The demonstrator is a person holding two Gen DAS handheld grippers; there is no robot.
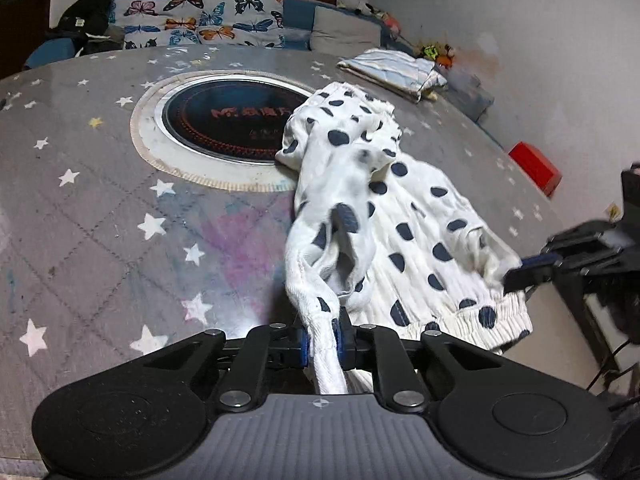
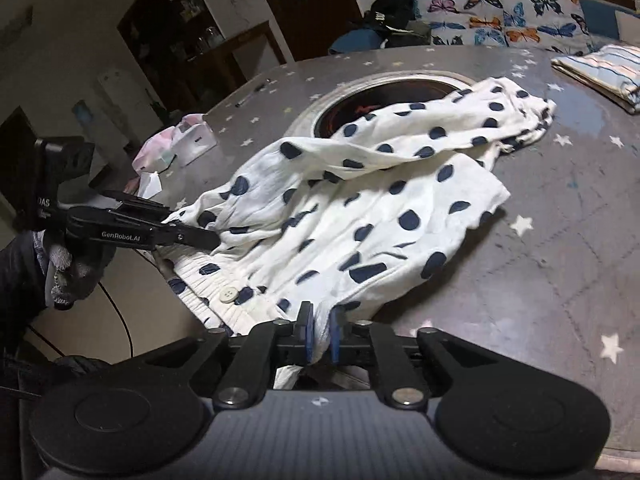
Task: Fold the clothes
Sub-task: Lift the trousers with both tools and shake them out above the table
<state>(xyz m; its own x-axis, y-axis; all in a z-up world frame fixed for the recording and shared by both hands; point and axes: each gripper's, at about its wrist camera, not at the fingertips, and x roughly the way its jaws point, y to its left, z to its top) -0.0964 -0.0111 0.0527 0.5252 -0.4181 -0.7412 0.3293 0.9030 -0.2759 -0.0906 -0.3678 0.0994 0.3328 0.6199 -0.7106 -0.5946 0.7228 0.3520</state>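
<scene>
1. My left gripper (image 1: 322, 338) was pinched tight on a twisted white strip of the garment (image 1: 384, 208), the blue pads pressed into the cloth.
2. My right gripper (image 2: 320, 338) was likewise clamped on a fold of the garment's hem, near its ribbed band and a pale button (image 2: 228, 294).
3. The garment was white with dark blue dots, crumpled and half bunched, one part rolled over itself in a loose ridge.
4. It lay at the near edge of the table (image 1: 100, 208), its ribbed hem hanging just over that edge, its far end reaching the rim of the round black cooktop (image 1: 224, 120) at the table's middle.
5. The grey star-print surface beside the garment was bare on both sides.
6. A folded striped cloth (image 1: 394, 70) sat near the far edge, a red box (image 1: 534, 166) near a side edge, both well apart from the garment.
</scene>
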